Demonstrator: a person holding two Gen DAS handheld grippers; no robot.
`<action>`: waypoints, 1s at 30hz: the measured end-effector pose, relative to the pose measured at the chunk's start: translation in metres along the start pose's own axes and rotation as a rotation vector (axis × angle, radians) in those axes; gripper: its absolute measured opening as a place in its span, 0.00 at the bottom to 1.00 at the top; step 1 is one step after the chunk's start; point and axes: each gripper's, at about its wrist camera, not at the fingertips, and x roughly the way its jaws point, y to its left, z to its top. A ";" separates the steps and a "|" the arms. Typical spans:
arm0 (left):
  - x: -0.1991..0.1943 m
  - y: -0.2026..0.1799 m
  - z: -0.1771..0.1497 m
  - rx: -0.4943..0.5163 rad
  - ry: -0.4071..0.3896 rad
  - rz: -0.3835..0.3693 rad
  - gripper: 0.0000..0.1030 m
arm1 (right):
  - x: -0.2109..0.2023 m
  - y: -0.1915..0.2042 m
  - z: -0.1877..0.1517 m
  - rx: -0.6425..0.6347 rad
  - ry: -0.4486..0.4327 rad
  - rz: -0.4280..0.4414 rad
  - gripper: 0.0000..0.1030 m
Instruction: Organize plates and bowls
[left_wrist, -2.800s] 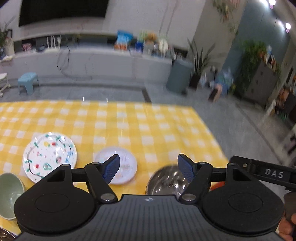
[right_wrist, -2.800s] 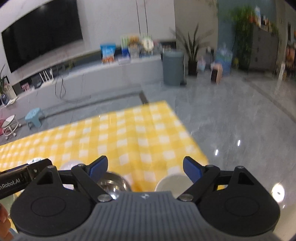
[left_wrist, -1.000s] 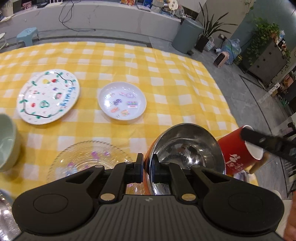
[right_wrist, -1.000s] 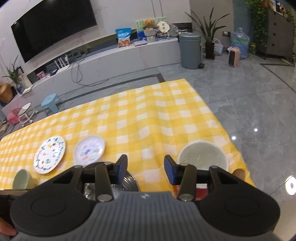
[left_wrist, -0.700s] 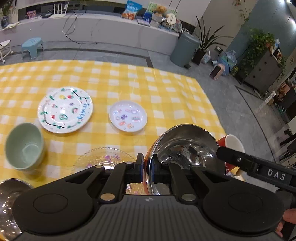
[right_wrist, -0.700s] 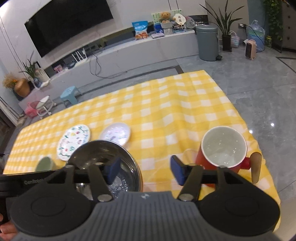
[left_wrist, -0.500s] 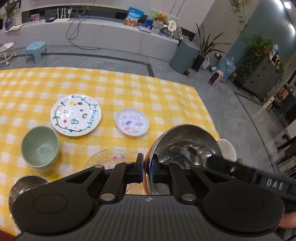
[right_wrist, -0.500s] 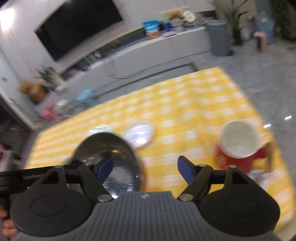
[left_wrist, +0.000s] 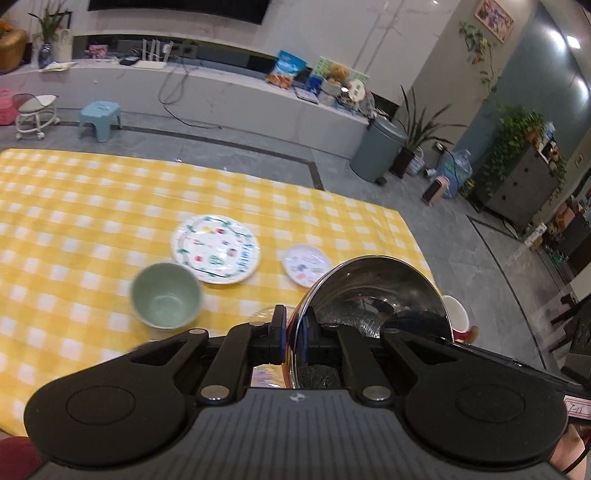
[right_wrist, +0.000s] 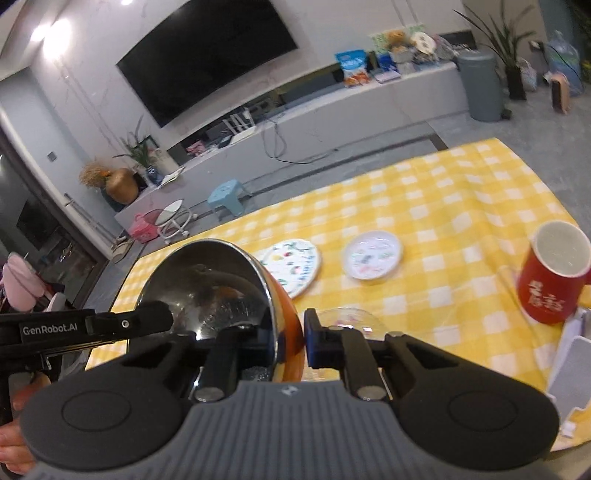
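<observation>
Both claws now pinch my steel bowl (left_wrist: 376, 295): left (left_wrist: 294, 338) still clamped, right (right_wrist: 290, 338) newly closed across its rim.

Red mug (right_wrist: 553, 275) on yellow checked tablecloth (right_wrist: 443, 206).

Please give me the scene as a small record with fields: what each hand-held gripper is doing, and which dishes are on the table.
left hand-held gripper: shut on the rim of the steel bowl, bowl lifted and tilted
right hand-held gripper: around the same rim, contact unclear
on yellow checked tablecloth: green bowl, large patterned plate, small patterned plate, red mug
partly hidden: clear glass plate
</observation>
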 end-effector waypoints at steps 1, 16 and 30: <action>-0.004 0.007 0.000 -0.006 -0.006 0.007 0.08 | 0.003 0.009 -0.001 -0.015 0.004 0.003 0.12; 0.005 0.124 -0.027 -0.103 0.082 0.060 0.08 | 0.091 0.102 -0.042 -0.259 0.200 -0.007 0.12; 0.039 0.166 -0.053 -0.181 0.175 0.008 0.09 | 0.128 0.101 -0.082 -0.307 0.242 -0.047 0.15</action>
